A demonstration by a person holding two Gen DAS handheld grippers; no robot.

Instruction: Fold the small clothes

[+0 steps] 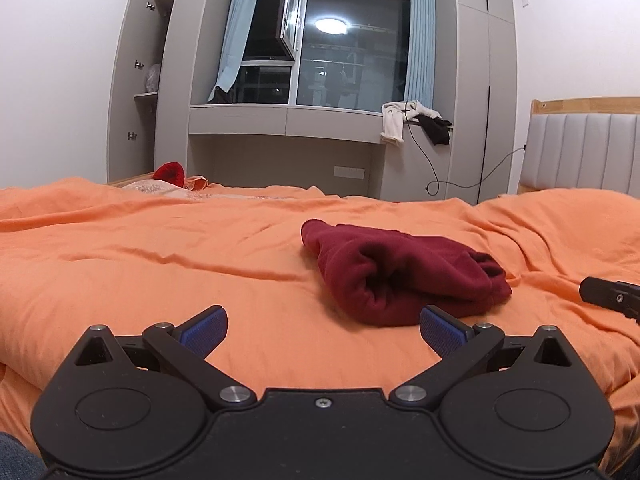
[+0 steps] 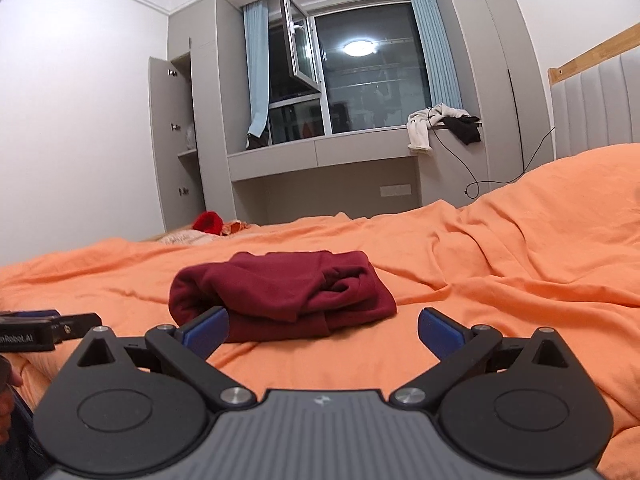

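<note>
A dark red garment (image 1: 404, 270) lies folded into a thick bundle on the orange bedcover (image 1: 160, 264). My left gripper (image 1: 323, 330) stands open just short of it, blue pads wide apart and nothing between them; the bundle sits ahead and to the right. In the right wrist view the same garment (image 2: 280, 292) lies ahead and slightly left of my right gripper (image 2: 323, 330), which is also open and holds nothing. Its left pad (image 2: 208, 330) overlaps the bundle's near edge in the picture. Each gripper shows in the other's view: the right (image 1: 610, 294), the left (image 2: 44, 328).
A bright red item (image 1: 170, 172) and pale cloth lie at the bed's far edge. Beyond stand grey cabinets (image 1: 136, 92) with an open door, a window with blue curtains (image 1: 236, 32), clothes on the sill (image 1: 416, 120), a cable and a padded headboard (image 1: 580, 156).
</note>
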